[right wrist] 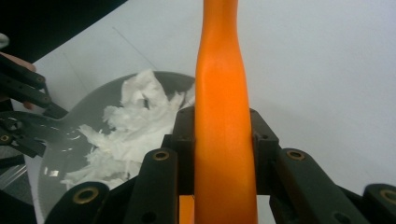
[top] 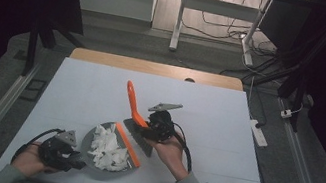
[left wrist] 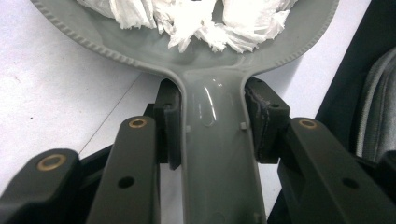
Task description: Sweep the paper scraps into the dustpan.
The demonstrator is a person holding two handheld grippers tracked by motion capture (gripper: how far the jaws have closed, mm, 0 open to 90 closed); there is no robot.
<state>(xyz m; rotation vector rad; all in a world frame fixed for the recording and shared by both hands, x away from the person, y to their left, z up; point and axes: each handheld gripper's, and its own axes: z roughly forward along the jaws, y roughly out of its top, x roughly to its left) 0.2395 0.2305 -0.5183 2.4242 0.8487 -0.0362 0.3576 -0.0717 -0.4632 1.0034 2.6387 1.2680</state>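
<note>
Torn white paper scraps (top: 107, 150) lie heaped in a grey dustpan (top: 89, 143) that rests flat on the white table (top: 90, 89), near the person's edge and a little left of the middle. The pan's front lip carries an orange strip (top: 128, 145), and the scraps sit just behind it, spread across most of the pan's floor.

At the left, the left gripper (top: 69, 155) has the dustpan by its handle. Its own view makes this plain: the grey handle (left wrist: 217, 154) runs straight up between the two black jaws, which press against it from either side, with the ribbed rim of the pan and the white scraps (left wrist: 196, 18) just beyond.

The right gripper (top: 153, 123) stands near the middle of the table, just beyond the pan's orange lip. It has closed on the orange handle (top: 132, 99) of a small brush, and that handle tilts up and away toward the far side of the table. The brush's dark head (top: 137, 138) touches the table right beside the orange strip (whether bristles meet the strip itself I cannot tell). In the right gripper view the orange handle (right wrist: 224, 130) fills the gap between the jaws, clamped on both sides, and the pan with its paper (right wrist: 126, 130) lies off to the left.
</note>
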